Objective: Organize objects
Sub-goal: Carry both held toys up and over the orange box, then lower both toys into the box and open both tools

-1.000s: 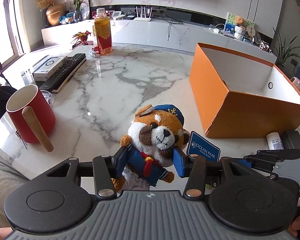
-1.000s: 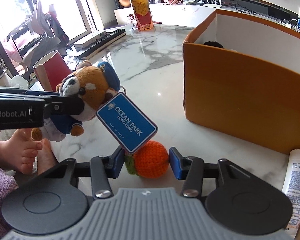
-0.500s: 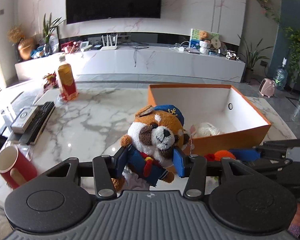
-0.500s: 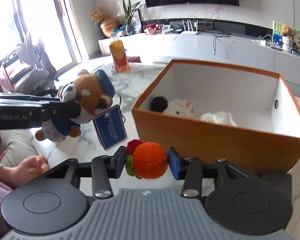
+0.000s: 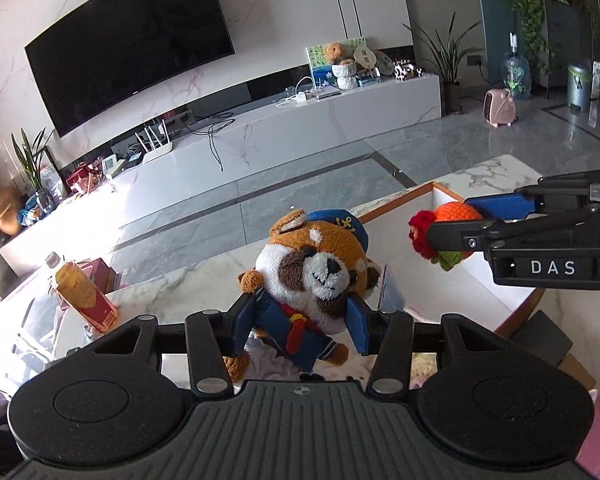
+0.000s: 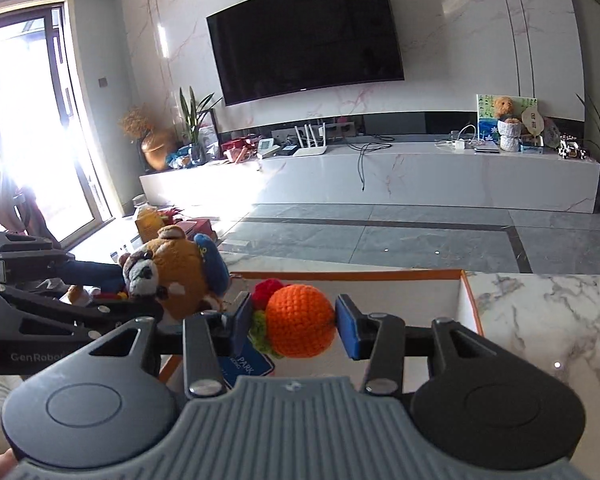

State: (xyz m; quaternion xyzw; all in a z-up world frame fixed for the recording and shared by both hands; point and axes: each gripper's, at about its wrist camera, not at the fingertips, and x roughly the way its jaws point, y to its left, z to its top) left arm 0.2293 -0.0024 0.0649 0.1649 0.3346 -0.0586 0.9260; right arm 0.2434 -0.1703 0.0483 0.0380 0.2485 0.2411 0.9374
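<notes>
While gripped: fuzzy plush (image 5: 316,276), crocheted ball (image 6: 300,320)

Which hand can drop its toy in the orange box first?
Probably the right gripper: its crocheted orange hangs over the orange box opening. The left gripper holds the plush dog nearer the box's edge.

White marble surface (image 6: 548,320) carries: orange open-top box (image 6: 470,304) with white inner walls, drink bottle (image 5: 85,288) with red label near the far-left edge, red carton (image 5: 100,270) just behind it.
</notes>
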